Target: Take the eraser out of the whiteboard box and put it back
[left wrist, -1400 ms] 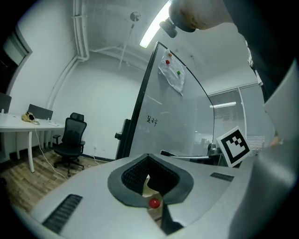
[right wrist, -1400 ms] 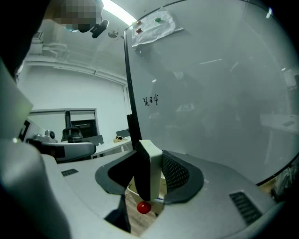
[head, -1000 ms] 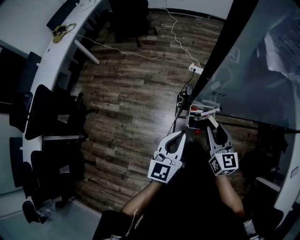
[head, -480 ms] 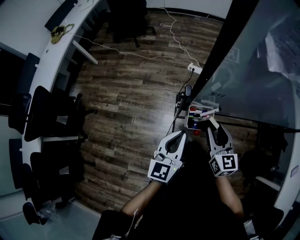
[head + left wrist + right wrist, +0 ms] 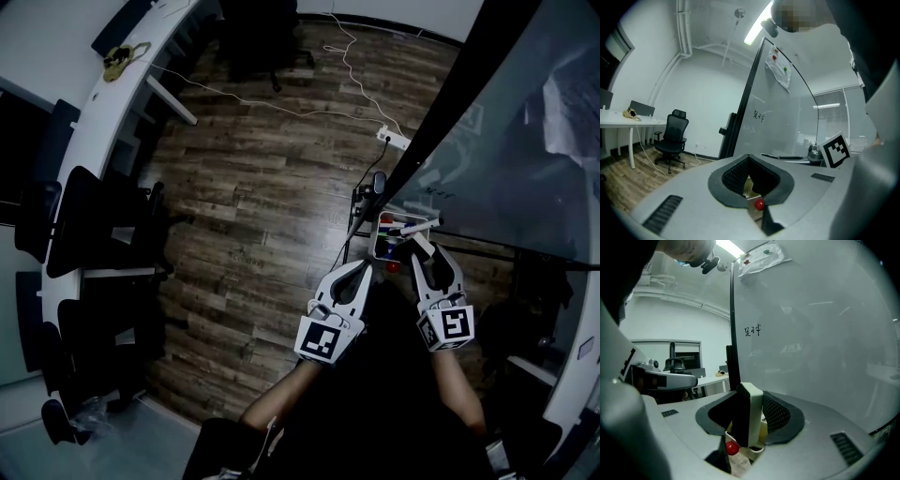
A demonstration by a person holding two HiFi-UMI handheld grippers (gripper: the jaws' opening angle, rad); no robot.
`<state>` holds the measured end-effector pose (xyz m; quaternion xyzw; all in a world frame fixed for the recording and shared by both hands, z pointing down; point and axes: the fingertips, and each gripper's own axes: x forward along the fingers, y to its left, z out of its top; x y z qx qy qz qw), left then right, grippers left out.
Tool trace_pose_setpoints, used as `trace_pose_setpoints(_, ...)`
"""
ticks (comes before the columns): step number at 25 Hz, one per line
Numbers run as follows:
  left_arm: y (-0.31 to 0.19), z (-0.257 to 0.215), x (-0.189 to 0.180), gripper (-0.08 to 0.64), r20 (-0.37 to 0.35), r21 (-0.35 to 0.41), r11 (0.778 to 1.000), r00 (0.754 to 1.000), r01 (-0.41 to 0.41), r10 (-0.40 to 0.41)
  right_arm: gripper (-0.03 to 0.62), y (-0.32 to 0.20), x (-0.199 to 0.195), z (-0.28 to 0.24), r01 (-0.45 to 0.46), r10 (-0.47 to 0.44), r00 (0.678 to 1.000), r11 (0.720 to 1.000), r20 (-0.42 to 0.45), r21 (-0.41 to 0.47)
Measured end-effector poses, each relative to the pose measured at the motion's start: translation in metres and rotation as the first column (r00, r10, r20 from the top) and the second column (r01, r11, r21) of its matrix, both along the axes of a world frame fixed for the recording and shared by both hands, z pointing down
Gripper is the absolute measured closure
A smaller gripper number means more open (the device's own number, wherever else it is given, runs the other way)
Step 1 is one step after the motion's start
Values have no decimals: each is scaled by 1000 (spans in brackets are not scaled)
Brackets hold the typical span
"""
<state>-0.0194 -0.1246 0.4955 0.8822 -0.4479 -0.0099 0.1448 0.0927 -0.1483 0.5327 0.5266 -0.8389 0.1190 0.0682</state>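
The whiteboard box [image 5: 382, 246] hangs at the foot of the glass whiteboard [image 5: 511, 141], with coloured markers [image 5: 419, 225] lying in it. My right gripper [image 5: 424, 251] hovers just over the box, shut on the eraser [image 5: 752, 412], a white block with a dark felt face standing upright between the pads. The box's pale rim [image 5: 752, 450] and a small red ball [image 5: 731, 448] show under the eraser. My left gripper [image 5: 360, 270] sits beside the box on its left, its tips together and nothing in it; in its own view the jaws [image 5: 749, 159] meet above the same red ball [image 5: 760, 204].
The whiteboard [image 5: 811, 333] fills the right side, in a black frame on a stand [image 5: 375, 183]. A power strip [image 5: 394, 139] and a white cable lie on the wood floor. Black office chairs [image 5: 103, 225] and a long white desk [image 5: 94, 122] stand at the left.
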Motion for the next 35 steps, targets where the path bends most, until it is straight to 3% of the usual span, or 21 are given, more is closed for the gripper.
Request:
trace_pose_setpoints(17, -13, 2, 7, 555, -4, -6, 1000, 1000, 18, -18, 417, -14, -24, -16, 161, -163, 987, 983, 15, 84)
trace_pose_setpoints(27, -19, 4, 3, 554, -2, -11, 999, 999, 44, -44, 419, -15, -48, -20, 382, -382, 924, 916, -27, 121)
trace_pose_setpoints(35, -22, 4, 9, 554, -2, -15, 999, 999, 50, -50, 419, -12, -49, -10, 461, -457, 887, 881, -63, 108)
